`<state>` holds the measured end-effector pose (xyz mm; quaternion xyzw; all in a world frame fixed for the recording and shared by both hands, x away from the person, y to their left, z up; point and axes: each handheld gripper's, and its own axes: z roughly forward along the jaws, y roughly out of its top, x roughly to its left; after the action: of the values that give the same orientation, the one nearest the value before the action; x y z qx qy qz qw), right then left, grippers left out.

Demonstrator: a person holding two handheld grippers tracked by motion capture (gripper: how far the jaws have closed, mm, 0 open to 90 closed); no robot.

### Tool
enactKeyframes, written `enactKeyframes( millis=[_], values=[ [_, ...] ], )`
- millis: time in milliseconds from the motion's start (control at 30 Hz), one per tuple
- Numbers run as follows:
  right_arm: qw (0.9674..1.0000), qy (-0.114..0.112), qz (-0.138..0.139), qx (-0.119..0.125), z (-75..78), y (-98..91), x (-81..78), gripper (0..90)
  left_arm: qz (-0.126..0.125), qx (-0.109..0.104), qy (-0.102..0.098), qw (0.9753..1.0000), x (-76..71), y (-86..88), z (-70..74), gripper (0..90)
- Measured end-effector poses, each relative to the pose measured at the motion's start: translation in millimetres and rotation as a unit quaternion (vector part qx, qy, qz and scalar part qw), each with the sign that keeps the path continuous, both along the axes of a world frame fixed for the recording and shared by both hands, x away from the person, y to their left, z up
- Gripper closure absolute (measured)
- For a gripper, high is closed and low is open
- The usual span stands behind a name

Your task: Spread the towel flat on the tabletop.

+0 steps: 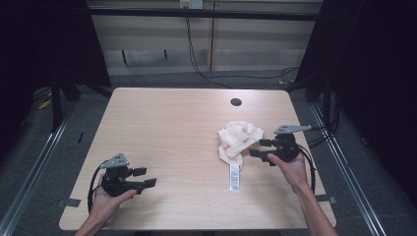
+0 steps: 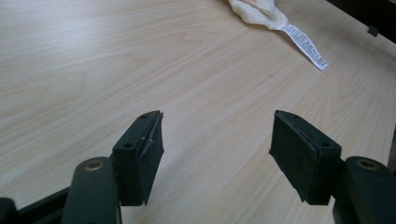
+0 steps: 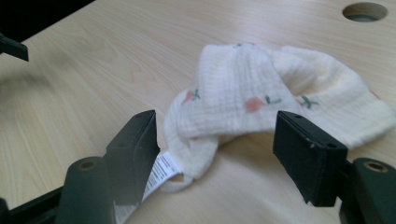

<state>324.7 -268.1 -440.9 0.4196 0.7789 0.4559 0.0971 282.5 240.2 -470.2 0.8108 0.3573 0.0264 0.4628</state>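
A crumpled cream cloth (image 1: 238,140) with small pink flower prints lies right of the table's middle, and its white care label (image 1: 235,177) trails toward the front edge. My right gripper (image 1: 258,148) hovers just to the right of the cloth with its jaws open. In the right gripper view the cloth (image 3: 252,93) sits just ahead of the open right gripper (image 3: 215,158), neither pad pressing on it, and the label (image 3: 161,175) runs behind one jaw. My left gripper (image 1: 146,177) stands open and empty at the front left. In its own view the left gripper (image 2: 217,149) frames bare wood, with the cloth (image 2: 257,10) far off.
The light wooden table (image 1: 167,128) has a round cable hole (image 1: 236,102) near its far edge, behind the cloth. Dark floor, metal rails and cables surround the table. Bare wood stretches between the two grippers.
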Motion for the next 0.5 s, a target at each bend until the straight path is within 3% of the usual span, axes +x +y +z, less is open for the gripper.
enactKeyframes(
  millis=[167,200,367,500],
  values=[
    [1.0,0.002,-0.003,-0.009,0.9,6.5,13.5,32.5,-0.003,0.006,0.0,1.0,0.2,-0.7,-0.6,33.7],
    [0.9995,0.001,-0.008,-0.031,-0.5,8.8,20.6,34.9,-0.007,0.011,0.0,0.9999,-0.5,-2.4,-0.7,33.7],
    [0.9993,0.009,-0.009,-0.036,-4.1,8.5,34.6,38.6,-0.011,0.01,-0.001,0.9999,-0.9,-3.0,-0.5,33.7],
    [0.9987,0.015,-0.018,-0.047,-10.7,9.5,51.5,33.4,-0.007,0.012,-0.001,0.9999,0.0,-2.4,-0.9,33.6]
  ],
)
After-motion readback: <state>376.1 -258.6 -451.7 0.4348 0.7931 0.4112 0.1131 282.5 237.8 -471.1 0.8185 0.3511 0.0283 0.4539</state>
